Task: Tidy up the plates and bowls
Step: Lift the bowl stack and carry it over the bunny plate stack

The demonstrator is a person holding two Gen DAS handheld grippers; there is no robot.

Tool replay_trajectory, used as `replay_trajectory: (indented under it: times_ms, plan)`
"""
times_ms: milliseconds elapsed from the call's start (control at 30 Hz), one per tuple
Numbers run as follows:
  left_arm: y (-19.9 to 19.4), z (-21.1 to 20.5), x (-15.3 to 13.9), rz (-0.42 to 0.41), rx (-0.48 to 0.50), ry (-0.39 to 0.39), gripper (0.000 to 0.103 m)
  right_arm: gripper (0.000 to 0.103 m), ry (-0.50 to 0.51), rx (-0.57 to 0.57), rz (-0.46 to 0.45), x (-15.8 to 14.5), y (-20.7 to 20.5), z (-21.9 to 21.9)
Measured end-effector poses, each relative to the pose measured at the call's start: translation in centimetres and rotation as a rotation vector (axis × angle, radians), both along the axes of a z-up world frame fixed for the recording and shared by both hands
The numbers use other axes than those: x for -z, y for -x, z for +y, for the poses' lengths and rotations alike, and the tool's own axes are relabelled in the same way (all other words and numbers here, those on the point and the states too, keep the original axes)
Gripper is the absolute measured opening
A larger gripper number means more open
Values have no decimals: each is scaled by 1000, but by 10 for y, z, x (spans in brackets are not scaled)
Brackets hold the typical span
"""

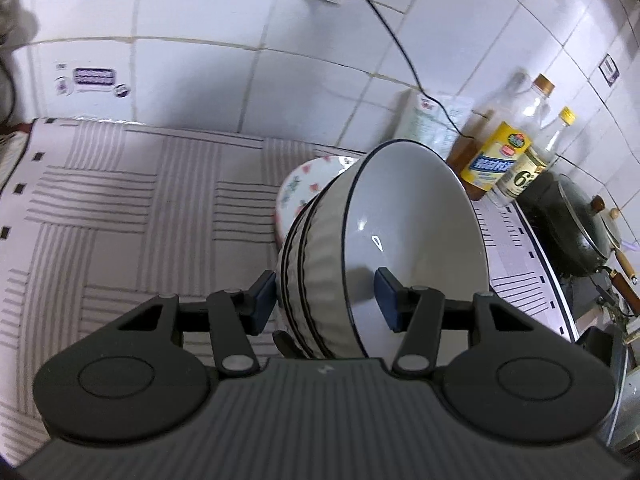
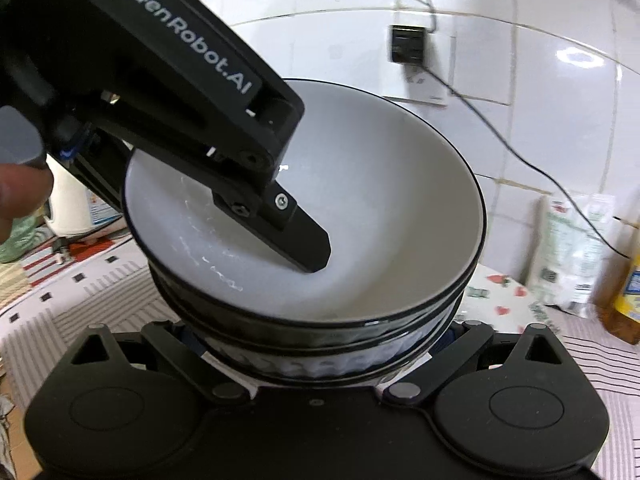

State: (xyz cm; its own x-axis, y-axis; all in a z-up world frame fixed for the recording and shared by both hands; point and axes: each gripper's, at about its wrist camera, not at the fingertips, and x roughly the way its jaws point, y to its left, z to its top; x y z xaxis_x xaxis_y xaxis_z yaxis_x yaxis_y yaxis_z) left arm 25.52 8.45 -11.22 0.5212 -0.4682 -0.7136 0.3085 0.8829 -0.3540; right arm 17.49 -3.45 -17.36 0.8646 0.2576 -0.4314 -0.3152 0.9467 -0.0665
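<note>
A stack of white ribbed bowls with dark rims [image 1: 400, 216] hangs tilted above the striped cloth. My left gripper [image 1: 326, 300] is shut on the stack's near wall, one blue pad outside and one inside the top bowl. In the right wrist view the same stack [image 2: 380, 184] fills the middle, with the left gripper's inner finger [image 2: 308, 244] resting in the top bowl. My right gripper [image 2: 320, 340] clasps the lower part of the stack from both sides, its pads mostly hidden under the rims. A strawberry-patterned plate [image 1: 304, 188] [image 2: 496, 292] lies on the cloth behind the bowls.
Oil and sauce bottles [image 1: 500, 152] and a white bag [image 2: 572, 248] stand by the tiled wall at the right. A dark wok [image 1: 572, 228] sits on the stove beyond. A black cable [image 1: 400, 48] runs down from a wall socket [image 2: 408, 44]. The striped cloth [image 1: 120, 208] covers the counter.
</note>
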Motion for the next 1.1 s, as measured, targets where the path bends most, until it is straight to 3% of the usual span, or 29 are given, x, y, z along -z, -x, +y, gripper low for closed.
replay_trajectory:
  times_ms: [600, 1100]
  plan:
    - [-55, -60, 27, 58, 27, 25, 53, 101, -10, 102, 57, 17, -39, -46]
    - [-71, -70, 46, 86, -9, 17, 54, 101, -28, 120, 144, 25, -57, -68]
